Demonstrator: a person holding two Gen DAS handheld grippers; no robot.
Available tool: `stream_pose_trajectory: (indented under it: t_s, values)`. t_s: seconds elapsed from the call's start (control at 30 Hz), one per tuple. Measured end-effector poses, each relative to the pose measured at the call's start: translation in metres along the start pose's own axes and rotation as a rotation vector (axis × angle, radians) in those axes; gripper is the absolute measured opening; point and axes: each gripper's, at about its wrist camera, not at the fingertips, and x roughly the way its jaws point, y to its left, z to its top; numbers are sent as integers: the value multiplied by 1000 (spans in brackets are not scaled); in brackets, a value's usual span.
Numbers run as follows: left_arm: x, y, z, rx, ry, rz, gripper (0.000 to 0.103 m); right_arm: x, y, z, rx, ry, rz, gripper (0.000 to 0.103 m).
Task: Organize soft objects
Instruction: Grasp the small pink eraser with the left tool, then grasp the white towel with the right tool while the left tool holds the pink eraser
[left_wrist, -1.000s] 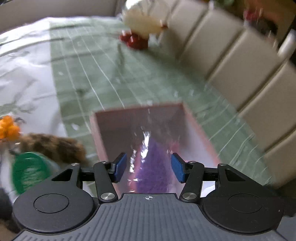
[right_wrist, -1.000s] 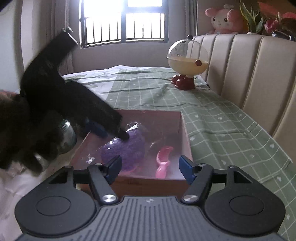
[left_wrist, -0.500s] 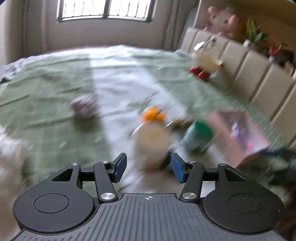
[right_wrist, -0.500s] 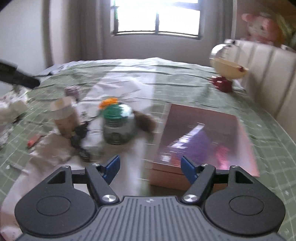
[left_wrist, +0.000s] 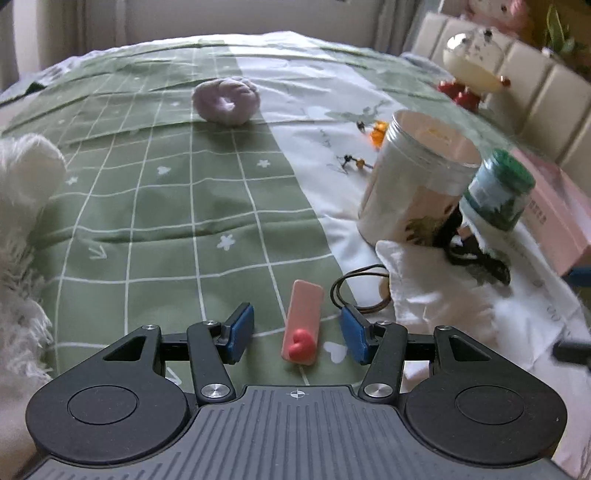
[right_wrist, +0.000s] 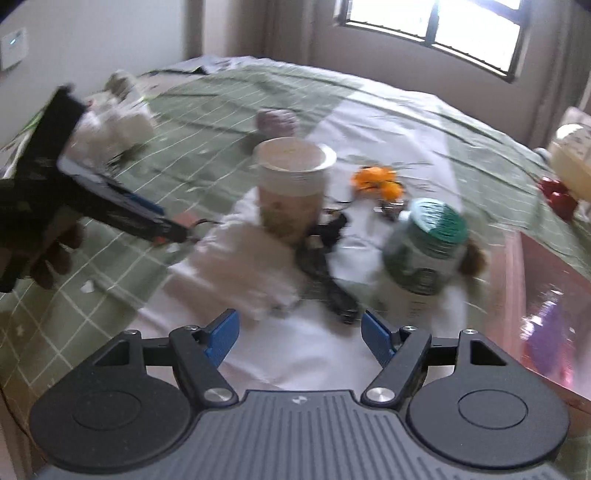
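**Inspector A:** The left gripper (left_wrist: 297, 334) is seen with its jaws parted and nothing clamped. A flat pink strip bearing a red heart (left_wrist: 302, 328) lies on the green checked bedspread (left_wrist: 155, 206) between the two blue pads (left_wrist: 240, 332), nearer the right-hand one; no pad is seen pressing on it. The jaws have just been closing slightly.

**Inspector B:** Noted. And the surroundings of that strip?

**Inspector A:** A loop of dark hair tie (left_wrist: 364, 291) is recorded just beside it, at the edge of a crumpled white cloth (left_wrist: 436, 295). A lilac plush ball (left_wrist: 226, 99) rests well apart, farther up the bedspread. White fluffy material (left_wrist: 22, 206) is seen at the left edge.

**Inspector B:** The right gripper (right_wrist: 298, 338)?

**Inspector A:** Held wide apart and empty above the white cloth; its jaws were lately opening. Ahead of it stand an open beige jar (right_wrist: 293, 188) and a green-lidded jar (right_wrist: 424, 251); the picture is blurred. The pink box (right_wrist: 546, 295) is seen at the right, something purple inside.
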Motion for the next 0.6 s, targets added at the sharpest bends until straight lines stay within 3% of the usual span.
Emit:
stream_pose_trajectory:
  t_s: [0.07, 0.1, 0.13, 0.27, 0.47, 0.6]
  values:
    - [-2, 2, -5, 0, -19, -20, 44, 6, 9, 4, -12, 6, 12, 73]
    - [-3, 1, -8, 5, -23, -25, 29, 10, 12, 5, -13, 10, 16, 73]
    - [-5, 0, -10, 11, -24, -25, 21, 13, 15, 7, -12, 14, 21, 73]
    - [-13, 1, -22, -10, -34, -38, 21, 36, 30, 14, -27, 37, 64, 74]
    - [-33, 7, -37, -103, -30, -26, 21, 73, 59, 19, -206, 48, 38, 74]
    - [-40, 10, -45, -167, -26, -33, 21, 79, 48, 22, -175, 31, 19, 72]
